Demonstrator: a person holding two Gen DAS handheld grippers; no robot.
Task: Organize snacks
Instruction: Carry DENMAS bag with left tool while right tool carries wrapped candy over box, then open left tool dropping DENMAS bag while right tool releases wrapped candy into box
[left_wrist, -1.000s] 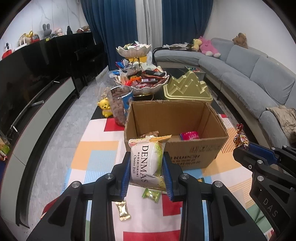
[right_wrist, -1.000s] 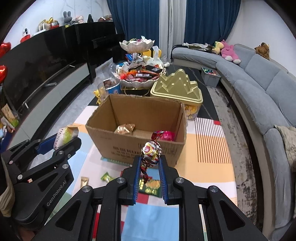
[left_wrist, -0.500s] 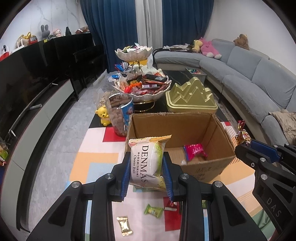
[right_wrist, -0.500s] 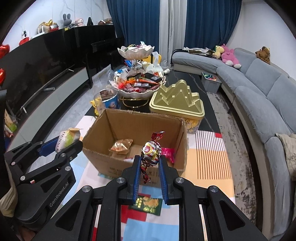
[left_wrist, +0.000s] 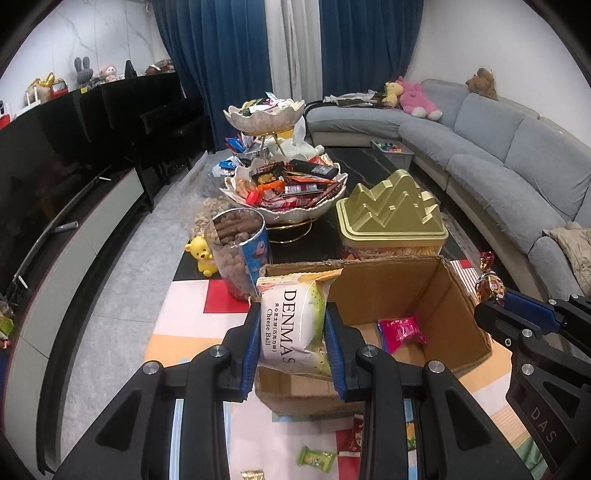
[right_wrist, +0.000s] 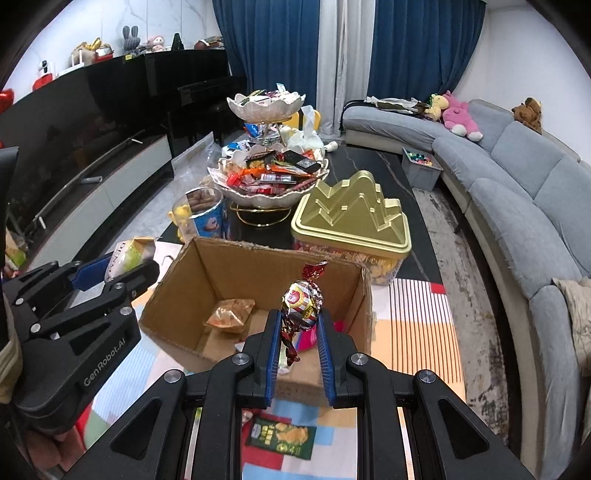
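An open cardboard box stands on the colourful mat. My left gripper is shut on a white-and-green Denmas cheese ball packet, held over the box's near left corner. My right gripper is shut on a round foil-wrapped candy, held above the box's near wall. Inside the box lie a pink packet and a gold-orange packet. Each gripper shows at the edge of the other's view: the right gripper, the left gripper.
Behind the box stand a gold mountain-shaped tin, a tiered bowl stand full of snacks and a clear tub of brown snacks. Loose packets lie on the mat. A grey sofa runs along the right.
Both grippers have moved forward toward the box with their snacks still held. The box now sits lower and closer in both views, its inside more exposed.
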